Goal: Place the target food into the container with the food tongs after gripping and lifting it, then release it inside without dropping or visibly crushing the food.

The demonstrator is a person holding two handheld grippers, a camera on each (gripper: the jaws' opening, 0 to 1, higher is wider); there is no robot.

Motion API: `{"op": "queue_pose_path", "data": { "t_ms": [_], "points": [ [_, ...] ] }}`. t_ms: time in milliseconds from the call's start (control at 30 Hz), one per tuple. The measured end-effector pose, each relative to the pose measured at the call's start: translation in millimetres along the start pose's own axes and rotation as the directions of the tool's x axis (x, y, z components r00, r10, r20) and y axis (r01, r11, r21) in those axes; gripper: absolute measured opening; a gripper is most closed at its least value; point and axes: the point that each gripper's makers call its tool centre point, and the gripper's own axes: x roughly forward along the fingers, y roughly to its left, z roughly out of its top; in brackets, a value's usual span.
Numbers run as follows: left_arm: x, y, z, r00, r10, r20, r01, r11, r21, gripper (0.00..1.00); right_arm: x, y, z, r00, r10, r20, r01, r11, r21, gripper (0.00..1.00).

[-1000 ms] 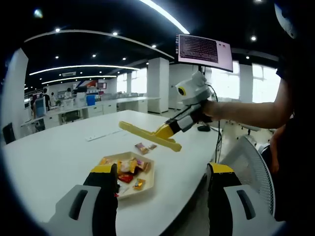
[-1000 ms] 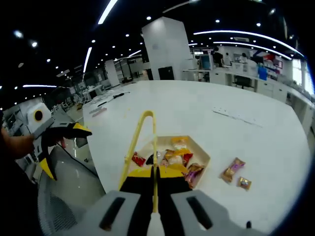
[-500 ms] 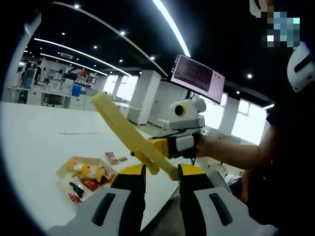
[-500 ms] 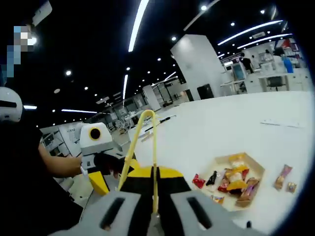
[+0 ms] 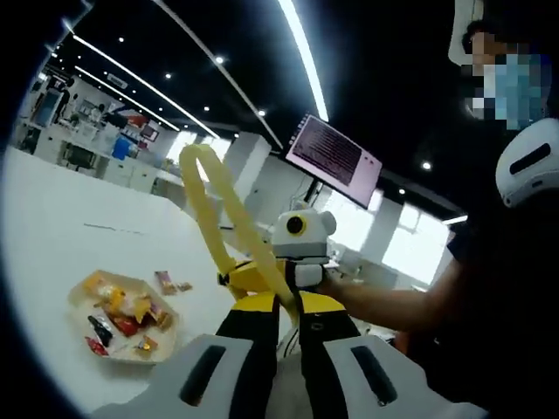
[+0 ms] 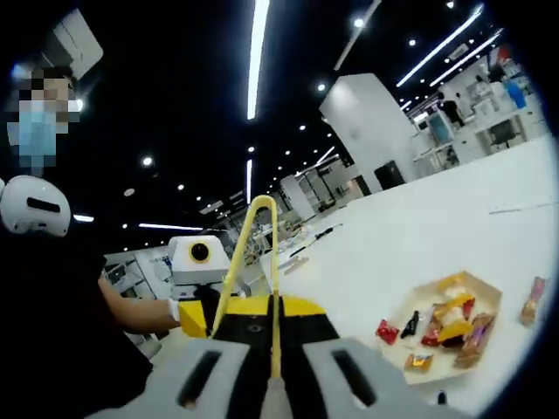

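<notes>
Both views show thin yellow food tongs (image 5: 212,209) in mid-air off the table's edge. My left gripper (image 5: 281,307) is shut on one end of them. My right gripper (image 6: 272,307) is shut on the tongs (image 6: 260,229) too, and their loop rises above its jaws. In the left gripper view the right gripper (image 5: 242,278) meets the tongs from the right. The left gripper (image 6: 194,319) comes into the right gripper view from the left. A beige tray (image 5: 80,295) of wrapped snacks (image 5: 122,310) sits on the white table; it is also the tray (image 6: 491,295) at lower right.
Two loose wrapped snacks (image 5: 166,281) lie on the white table (image 5: 52,218) beyond the tray, one loose snack (image 6: 533,301) at the far right. A monitor (image 5: 332,157) hangs overhead. A person's arm (image 5: 384,301) holds the right gripper. Desks and pillars stand far back.
My left gripper's jaws went from wide open to shut on the tongs. Both hands rose and tilted, so the tray slid to the side in each view.
</notes>
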Motion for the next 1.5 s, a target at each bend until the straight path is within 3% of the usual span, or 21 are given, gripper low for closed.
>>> {"op": "queue_pose_path", "data": {
  "t_ms": [233,333,600,733,767,800,833,933,967,1000,1033,1133,1167,1233,1333,1400,1433,1467,1500],
  "points": [
    [5,-7.3,-15.6,0.989,-0.004,-0.146,0.028,0.987,0.160,0.00,-2,14,3.9,0.999,0.053,0.001,-0.053,0.998,-0.031,0.05],
    [4,-8.8,-13.1,0.986,-0.013,-0.166,0.038,0.988,0.147,0.00,-3,15,3.9,0.998,0.059,0.009,-0.059,0.998,-0.033,0.05],
    [3,-5.4,-15.6,0.968,0.015,-0.251,0.043,0.973,0.226,0.00,-8,15,4.8,0.998,0.056,0.015,-0.056,0.998,-0.014,0.05],
    [-5,0.7,-4.1,0.963,0.035,-0.266,0.031,0.970,0.242,0.00,-22,11,6.7,0.999,0.028,0.020,-0.028,1.000,-0.012,0.02],
    [-6,2.2,-4.1,0.961,0.043,-0.274,0.029,0.967,0.253,0.00,-24,10,7.6,0.999,0.028,0.021,-0.028,1.000,-0.007,0.05],
    [-10,10.3,-6.3,0.945,0.080,-0.317,0.022,0.952,0.306,0.00,-26,11,7.9,0.999,0.030,0.015,-0.030,1.000,0.009,0.09],
    [-12,12.9,-9.0,0.934,0.089,-0.346,0.026,0.949,0.315,0.00,-28,13,11.1,0.999,0.032,0.016,-0.032,0.999,0.017,0.16],
    [-14,16.7,-14.5,0.913,0.085,-0.399,0.053,0.945,0.323,0.00,-30,22,22.5,0.999,0.042,0.033,-0.039,0.997,-0.071,0.51],
    [-14,16.3,-18.0,0.903,0.076,-0.423,0.072,0.944,0.323,0.00,-29,27,23.1,0.999,0.041,-0.011,-0.042,0.992,-0.116,0.61],
    [-13,15.6,-20.9,0.894,0.069,-0.442,0.088,0.942,0.324,0.00,-27,30,23.3,0.998,0.042,-0.044,-0.048,0.988,-0.149,0.66],
    [-13,13.9,-26.9,0.874,0.059,-0.482,0.119,0.936,0.332,0.00,-24,34,22.7,0.993,0.041,-0.108,-0.064,0.974,-0.217,0.67],
    [-7,8.5,-36.7,0.838,0.033,-0.544,0.181,0.925,0.334,0.00,-13,41,18.3,0.967,0.011,-0.254,-0.102,0.931,-0.349,0.62],
    [-3,7.5,-37.7,0.833,0.031,-0.552,0.195,0.918,0.346,0.00,-7,45,18.8,0.959,0.018,-0.281,-0.126,0.920,-0.372,0.59],
    [2,4.6,-39.8,0.822,0.024,-0.569,0.216,0.911,0.351,0.00,1,50,22.8,0.961,0.044,-0.274,-0.146,0.920,-0.364,0.56],
    [8,-1.9,-38.7,0.823,0.002,-0.568,0.236,0.908,0.346,0.00,12,56,27.5,0.966,0.093,-0.240,-0.181,0.908,-0.378,0.49],
    [9,-4.1,-38.0,0.825,-0.007,-0.565,0.245,0.906,0.346,0.00,13,56,26.5,0.966,0.105,-0.238,-0.200,0.884,-0.422,0.24],
    [9,-4.0,-38.1,0.825,-0.003,-0.565,0.240,0.907,0.346,0.00,15,54,35.0,0.974,0.102,-0.203,-0.179,0.895,-0.409,0.25],
    [11,-2.9,-37.5,0.836,-0.002,-0.549,0.240,0.901,0.362,0.00,12,52,35.4,0.975,0.101,-0.196,-0.171,0.907,-0.384,0.23],
    [10,-2.2,-37.8,0.837,-0.001,-0.547,0.234,0.905,0.356,0.00,10,50,37.8,0.978,0.096,-0.184,-0.162,0.907,-0.388,0.23]
  ]
}}
